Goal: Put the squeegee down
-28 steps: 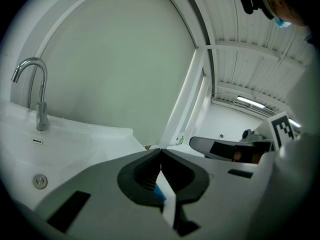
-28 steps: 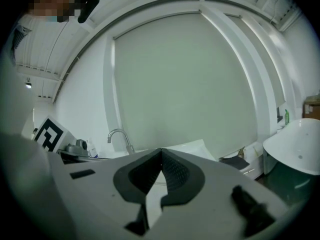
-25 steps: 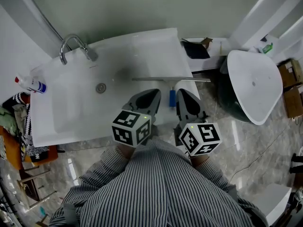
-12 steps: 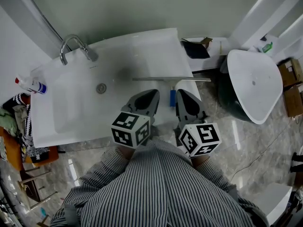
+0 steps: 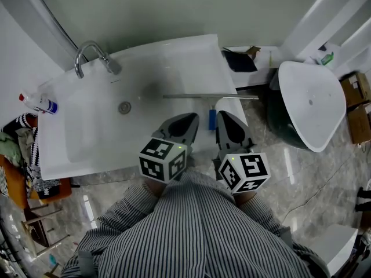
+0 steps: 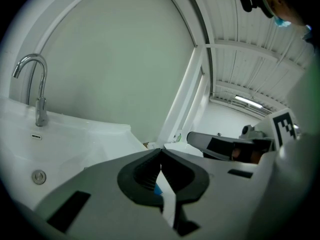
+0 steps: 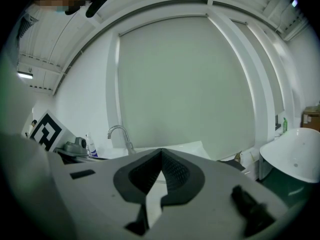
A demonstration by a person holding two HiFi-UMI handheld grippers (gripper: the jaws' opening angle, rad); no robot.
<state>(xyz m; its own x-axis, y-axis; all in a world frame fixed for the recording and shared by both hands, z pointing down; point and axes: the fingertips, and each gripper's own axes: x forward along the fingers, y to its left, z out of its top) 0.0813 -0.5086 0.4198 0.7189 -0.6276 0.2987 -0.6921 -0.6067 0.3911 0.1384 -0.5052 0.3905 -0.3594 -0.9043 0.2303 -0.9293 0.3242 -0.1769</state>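
Squeegee [image 5: 211, 119] lies flat on the sink [image 5: 87, 146] rim, left gripper [image 5: 193, 117] and right gripper [image 5: 220, 114] both closed and empty either side of its handle, so the put-down looks done and the next move is likely just backing off.

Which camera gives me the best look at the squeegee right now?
The head view. It shows the whole squeegee lying on the right side of the sink, with the long blade crosswise and the blue handle toward the person. The left gripper view shows only a sliver of blue handle. The right gripper view shows nothing clear of it.

Squeegee [image 5: 211, 97]: long silver blade, short blue handle; lies flat on white sink [image 5: 174, 57] right rim.
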